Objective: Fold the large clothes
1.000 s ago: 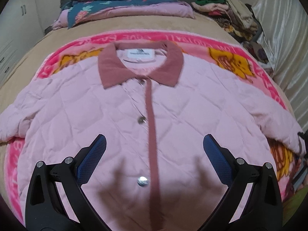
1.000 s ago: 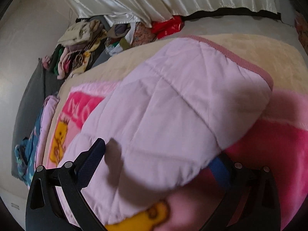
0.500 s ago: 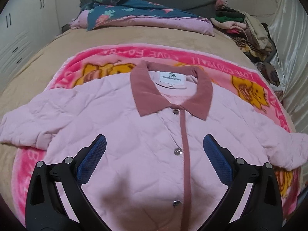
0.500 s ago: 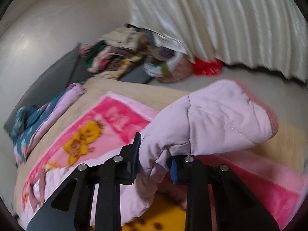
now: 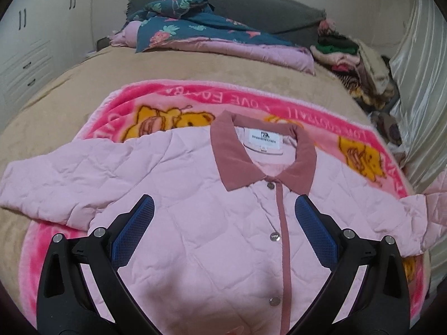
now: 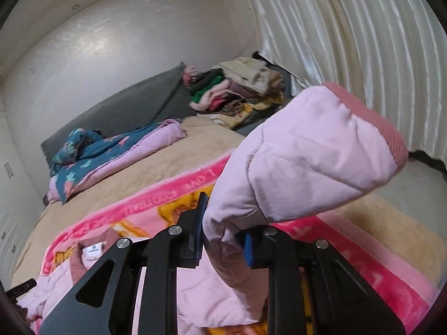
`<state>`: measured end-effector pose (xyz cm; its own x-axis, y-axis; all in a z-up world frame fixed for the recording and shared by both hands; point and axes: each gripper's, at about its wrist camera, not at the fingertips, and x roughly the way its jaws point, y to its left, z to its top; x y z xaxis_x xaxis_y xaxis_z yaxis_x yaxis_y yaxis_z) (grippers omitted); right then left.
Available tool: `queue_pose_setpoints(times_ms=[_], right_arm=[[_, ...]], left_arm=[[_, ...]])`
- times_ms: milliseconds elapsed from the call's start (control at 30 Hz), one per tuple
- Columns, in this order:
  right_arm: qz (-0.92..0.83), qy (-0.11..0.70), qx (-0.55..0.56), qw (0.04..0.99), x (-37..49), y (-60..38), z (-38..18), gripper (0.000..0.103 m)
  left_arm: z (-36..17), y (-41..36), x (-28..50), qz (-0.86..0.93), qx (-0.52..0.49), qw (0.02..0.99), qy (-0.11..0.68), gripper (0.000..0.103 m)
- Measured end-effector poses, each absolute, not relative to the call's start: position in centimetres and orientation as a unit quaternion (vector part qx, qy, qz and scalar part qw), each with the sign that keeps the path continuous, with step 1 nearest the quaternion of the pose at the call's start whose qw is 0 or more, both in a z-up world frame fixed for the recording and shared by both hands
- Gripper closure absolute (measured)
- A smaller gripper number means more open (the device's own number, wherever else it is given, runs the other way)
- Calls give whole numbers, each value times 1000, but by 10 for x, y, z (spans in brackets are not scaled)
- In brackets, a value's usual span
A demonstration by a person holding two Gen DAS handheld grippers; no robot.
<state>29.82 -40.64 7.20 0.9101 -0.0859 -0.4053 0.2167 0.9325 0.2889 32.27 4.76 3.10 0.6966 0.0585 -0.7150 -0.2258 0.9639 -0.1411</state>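
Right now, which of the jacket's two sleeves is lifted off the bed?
The sleeve with the ribbed pink cuff, pinched in the right gripper and raised. The other sleeve lies flat on the bed, untouched.

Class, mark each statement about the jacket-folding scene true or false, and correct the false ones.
1. The right gripper is shut on a sleeve of the pink jacket. True.
2. The left gripper holds the collar. False: it is open, holding nothing, above the jacket front.
3. The jacket lies face down. False: its buttons and collar face up.
4. The jacket rests on a pink cartoon blanket. True.
5. The held sleeve lies flat. False: it is lifted off the blanket.
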Motion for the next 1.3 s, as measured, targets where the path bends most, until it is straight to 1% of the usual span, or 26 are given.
queue_pose_setpoints(times_ms=[233,467,700,833,1167,1300], right_arm=[[-38,193,149,969,303,-362,89,82],[6,191,138,972,306,-319,103,82],[40,192,125,972,310,-283,108,82],[62,200,117,971,316,-256,108,82],[120,211,100,965,329,-193,96,82],[148,220,93,960,335,-160,86,82]], left_arm=[[28,76,322,82,-142,912,375,8],[35,94,311,113,-141,916,358,8],[38,100,305,97,-138,921,352,8],[35,103,302,84,-141,925,343,8],[27,119,297,76,-163,917,357,8],[27,135,293,81,-188,911,357,8]])
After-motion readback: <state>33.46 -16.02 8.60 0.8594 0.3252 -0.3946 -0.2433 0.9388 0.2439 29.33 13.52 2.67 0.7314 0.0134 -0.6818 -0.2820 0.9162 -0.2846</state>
